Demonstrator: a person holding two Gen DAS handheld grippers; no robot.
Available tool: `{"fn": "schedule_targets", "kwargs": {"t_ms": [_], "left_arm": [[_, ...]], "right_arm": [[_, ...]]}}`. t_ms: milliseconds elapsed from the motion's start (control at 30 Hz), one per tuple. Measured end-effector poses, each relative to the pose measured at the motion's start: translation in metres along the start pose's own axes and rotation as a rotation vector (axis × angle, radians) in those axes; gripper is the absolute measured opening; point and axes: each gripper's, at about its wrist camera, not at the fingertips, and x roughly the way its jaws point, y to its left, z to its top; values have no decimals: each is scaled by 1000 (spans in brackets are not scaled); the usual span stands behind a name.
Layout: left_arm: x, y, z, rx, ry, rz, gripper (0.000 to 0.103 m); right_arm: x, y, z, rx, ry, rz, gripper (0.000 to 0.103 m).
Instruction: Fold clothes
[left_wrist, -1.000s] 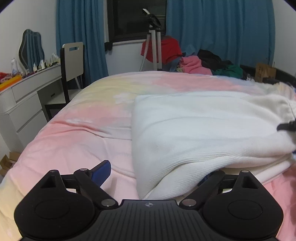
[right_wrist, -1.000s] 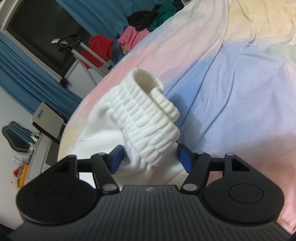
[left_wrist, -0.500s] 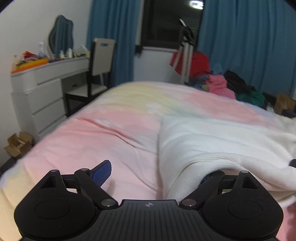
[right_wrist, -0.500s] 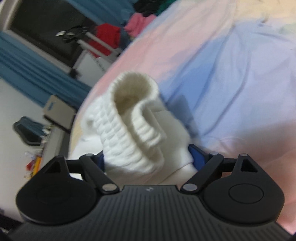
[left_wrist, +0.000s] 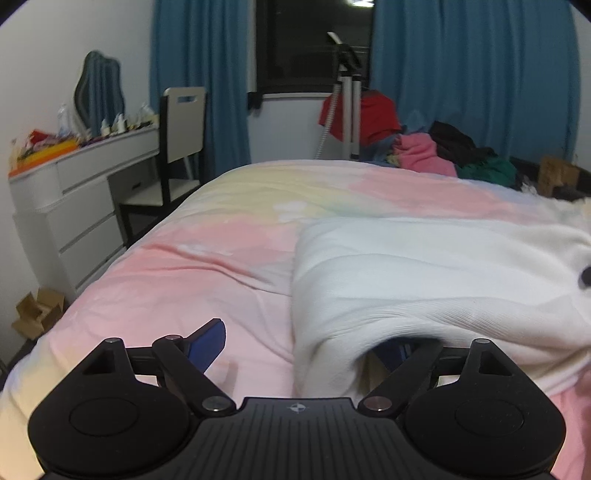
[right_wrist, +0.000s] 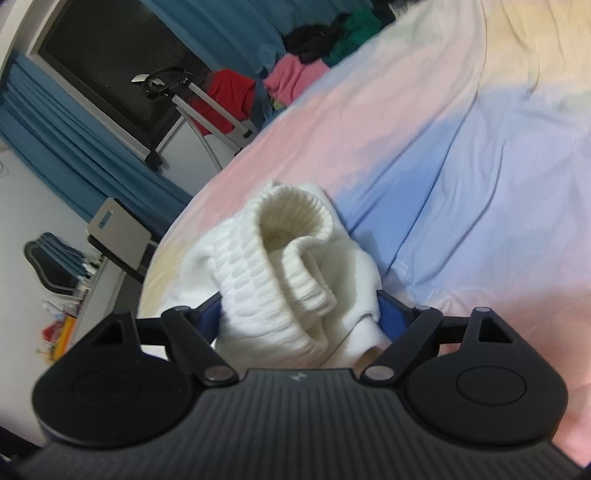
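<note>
A white knit sweater (left_wrist: 424, 273) lies on the pastel bedspread (left_wrist: 207, 266), right of centre in the left wrist view. My left gripper (left_wrist: 306, 347) is open; its left pad shows bare over the bedspread, and its right finger is hidden under the sweater's lifted near edge. In the right wrist view, my right gripper (right_wrist: 299, 314) has the sweater's ribbed cuff (right_wrist: 280, 258) and bunched fabric between its wide-set blue pads; whether it clamps the cloth I cannot tell.
A white dresser (left_wrist: 74, 206) and a chair (left_wrist: 177, 147) stand left of the bed. A tripod (left_wrist: 347, 96) and a pile of coloured clothes (left_wrist: 436, 151) sit by the blue curtains at the far side. Cardboard boxes (left_wrist: 37, 314) lie on the floor at left.
The left gripper has pulled back and swung left, lifting the sweater's near edge. The right gripper has moved in around the ribbed cuff, and the cuff now stands up, mouth open toward the camera.
</note>
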Motion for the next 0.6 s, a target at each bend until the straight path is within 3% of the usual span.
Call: {"fn": "schedule_targets", "kwargs": {"t_ms": [100,133,333,467,600], "left_arm": [[-3,-9,-3,55,-17,-18,85],[-4,-12,-4,71,-26,-24,83],[-16,-23,-8,133,-105,-43,72],[-17,-32,-12,166,-115,-65,56],[-17,-33,-14,171,-121,-76,49]], "right_arm": [[-2,11,-4,-84,-30,-35,82],[0,14,-5,-119,-32,-62,76],[-3,31,-14,-331,-86,-211,71],[-8,49,-25,-482,-139,-288,71],[-9,48,-24,-481,-175,-261,71]]}}
